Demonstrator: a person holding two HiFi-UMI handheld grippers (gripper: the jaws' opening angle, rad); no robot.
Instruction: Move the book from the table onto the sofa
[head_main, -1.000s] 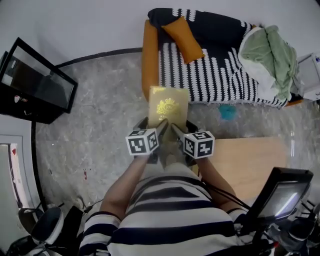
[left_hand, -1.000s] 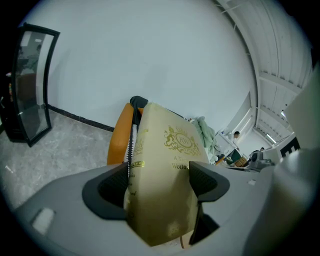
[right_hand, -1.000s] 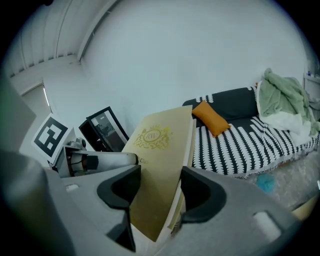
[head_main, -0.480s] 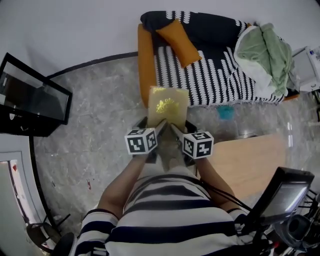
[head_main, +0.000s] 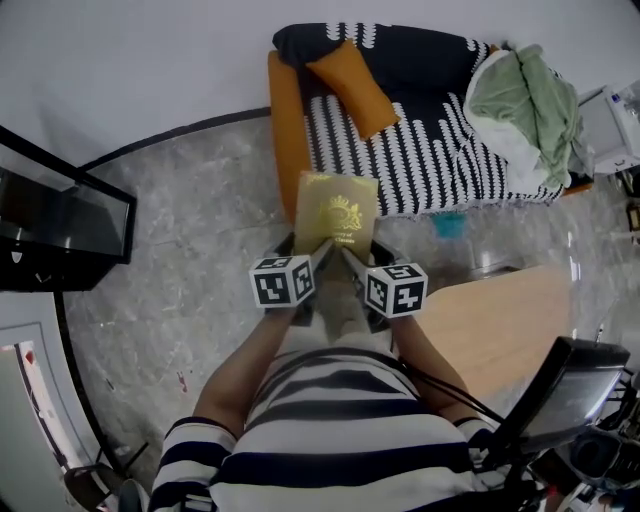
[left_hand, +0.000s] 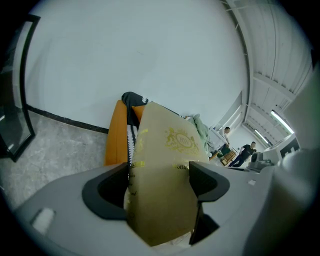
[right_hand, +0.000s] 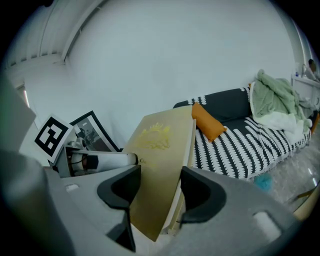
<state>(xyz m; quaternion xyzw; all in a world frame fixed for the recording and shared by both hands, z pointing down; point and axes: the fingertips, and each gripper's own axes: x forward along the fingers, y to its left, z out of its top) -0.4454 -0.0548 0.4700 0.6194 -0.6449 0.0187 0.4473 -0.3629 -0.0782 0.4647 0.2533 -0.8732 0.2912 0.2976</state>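
A gold-covered book (head_main: 335, 214) with a gilt crest is held in the air in front of me, above the floor, by both grippers. My left gripper (head_main: 318, 256) is shut on its near left part, my right gripper (head_main: 350, 257) on its near right part. In the left gripper view the book (left_hand: 162, 177) fills the gap between the jaws, and in the right gripper view the book (right_hand: 157, 172) is clamped the same way. The sofa (head_main: 420, 130), orange-sided with a black-and-white cover, stands just beyond the book's far edge.
An orange cushion (head_main: 352, 86) and a green-and-white heap of blankets (head_main: 525, 100) lie on the sofa. A wooden table (head_main: 500, 320) is at my right, a dark glass cabinet (head_main: 60, 215) at the left. A teal object (head_main: 448, 225) lies on the marble floor.
Both grippers have carried the book forward toward the sofa, which now sits closer and more to the left in the head view. The grip on the book is unchanged.
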